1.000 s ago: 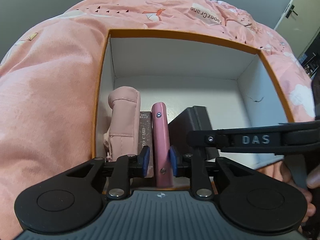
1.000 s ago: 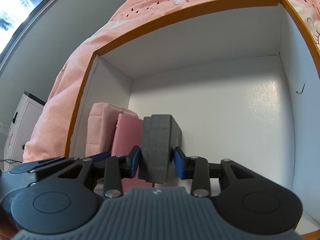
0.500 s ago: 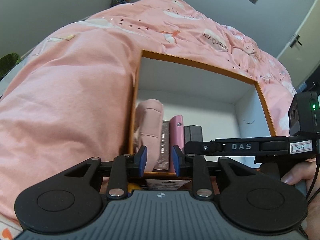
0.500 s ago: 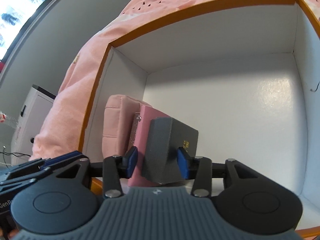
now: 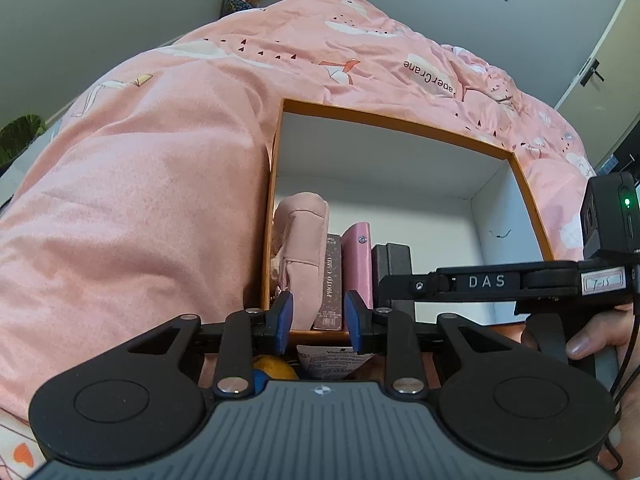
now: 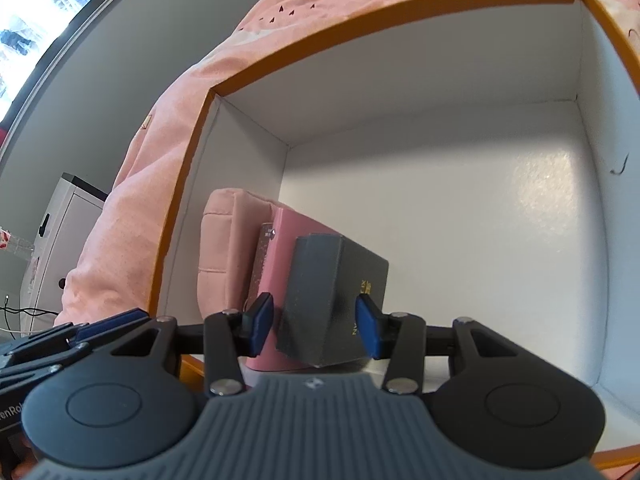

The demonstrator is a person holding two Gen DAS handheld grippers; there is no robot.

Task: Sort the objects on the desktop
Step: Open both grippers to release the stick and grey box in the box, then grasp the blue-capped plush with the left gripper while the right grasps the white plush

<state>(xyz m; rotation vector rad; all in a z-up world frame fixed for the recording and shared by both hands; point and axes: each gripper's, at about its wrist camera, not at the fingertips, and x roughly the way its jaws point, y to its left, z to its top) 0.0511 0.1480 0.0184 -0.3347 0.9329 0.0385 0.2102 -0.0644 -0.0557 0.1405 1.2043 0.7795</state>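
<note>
Left wrist view. My left gripper (image 5: 318, 322) stands outside the box (image 5: 394, 125), at its near edge, jaws partly open and empty. Inside, along the left wall, four items stand on edge: a pink pouch (image 5: 302, 240) against the wall, then a card pack (image 5: 331, 280), a pink case (image 5: 357, 264) and a grey box (image 5: 392, 258). My right gripper (image 5: 480, 282) crosses the frame at the right, and this view does not show its jaw state. Below the left jaws, outside the box, lie a yellow object (image 5: 276, 372) and a printed tube (image 5: 336, 358). Risk: if I swing the left gripper sideways, it may strike the right one, since the two are close.

Right wrist view. My right gripper (image 6: 316, 326) straddles the grey box (image 6: 334, 300) with its jaws open; a gap shows at each pad, so nothing is gripped. The grey box leans left on the pink case (image 6: 280, 248), which rests against the pouch (image 6: 226, 248). Most of the floor toward the right wall is bare.

Hazards, in my judgement:
- Withdrawing askew could let a pad catch the grey box and drag it over.
- With nothing bracing its right side, the leaning box may slide flat, and the row could loosen behind it.
- The pouch is soft, so pressure from the row can deform it.
</note>
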